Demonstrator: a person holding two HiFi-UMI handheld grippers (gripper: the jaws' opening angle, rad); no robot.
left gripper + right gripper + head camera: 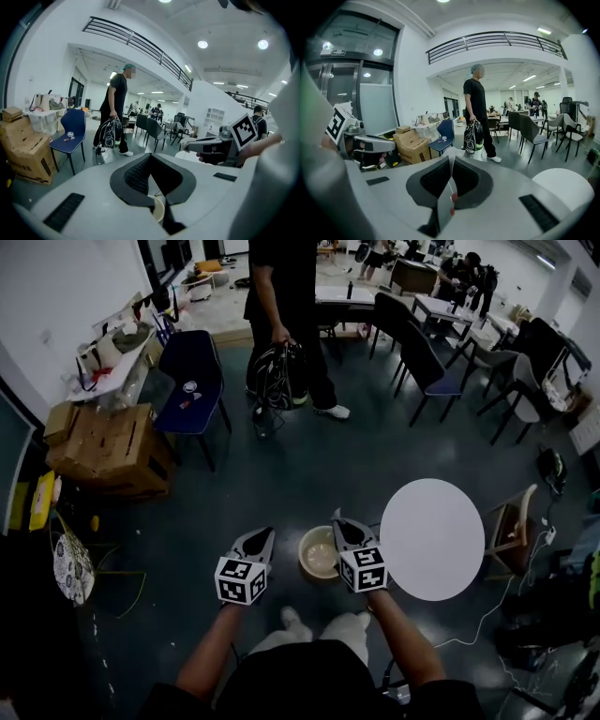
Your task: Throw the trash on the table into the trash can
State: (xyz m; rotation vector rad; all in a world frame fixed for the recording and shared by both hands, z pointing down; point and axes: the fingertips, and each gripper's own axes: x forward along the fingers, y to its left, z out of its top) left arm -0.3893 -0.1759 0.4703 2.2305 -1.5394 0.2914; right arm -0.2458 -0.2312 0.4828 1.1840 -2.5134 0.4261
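A round beige trash can (319,552) stands on the floor just left of the round white table (432,538), whose top is bare. My right gripper (337,518) hangs over the can's right rim. In the right gripper view it (451,161) is shut on a thin pale wrapper (443,206) with red spots, whose crumpled white end sticks out past the tips. My left gripper (263,533) is held left of the can, shut, with nothing between its jaws. In the left gripper view (150,157), a sliver of the can (159,209) shows below the pads.
A person (286,324) holding a bag stands a few steps ahead. A blue chair (192,381) and cardboard boxes (108,446) are at the left. Dark chairs (427,362) stand beyond the table. A wooden stool (511,526) and a white cable (497,601) lie to its right.
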